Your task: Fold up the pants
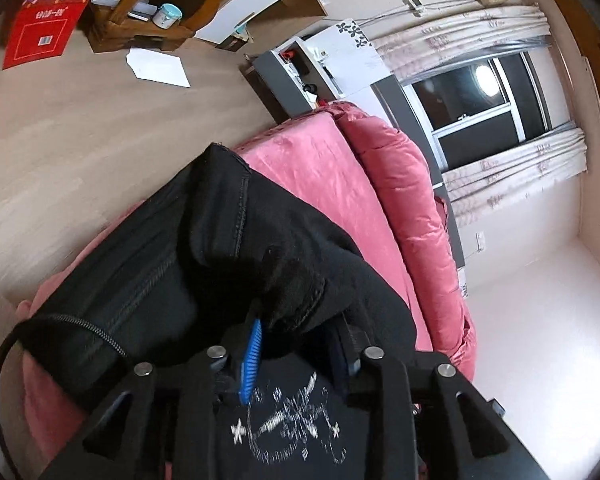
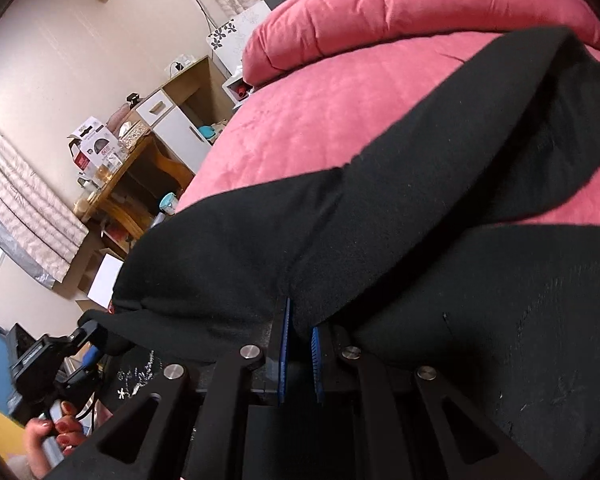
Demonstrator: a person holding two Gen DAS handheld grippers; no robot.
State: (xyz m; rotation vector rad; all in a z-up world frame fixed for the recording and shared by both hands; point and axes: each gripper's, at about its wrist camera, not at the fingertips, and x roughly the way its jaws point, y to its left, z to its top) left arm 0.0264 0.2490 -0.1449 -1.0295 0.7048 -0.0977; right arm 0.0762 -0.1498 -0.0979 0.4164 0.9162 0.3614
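Right gripper (image 2: 298,344) jaws are clamped on a fold of the black pants (image 2: 400,216). Left gripper (image 1: 296,340) jaws are parted, cloth bunched between them; pad contact cannot be told. Pants are draped over the pink bed (image 2: 300,120), long axis running diagonally toward the rolled pink duvet (image 2: 400,4). A wooden worktop (image 2: 116,176) and curtains (image 1: 480,28) are seen beyond.

left tongs (image 1: 296,344) half buried under pants (image 1: 204,248)

My left tongs (image 1: 296,344) hold a bunched fold of thick black fabric pants (image 1: 228,248) draped over the pink-covered bed (image 1: 320,160).
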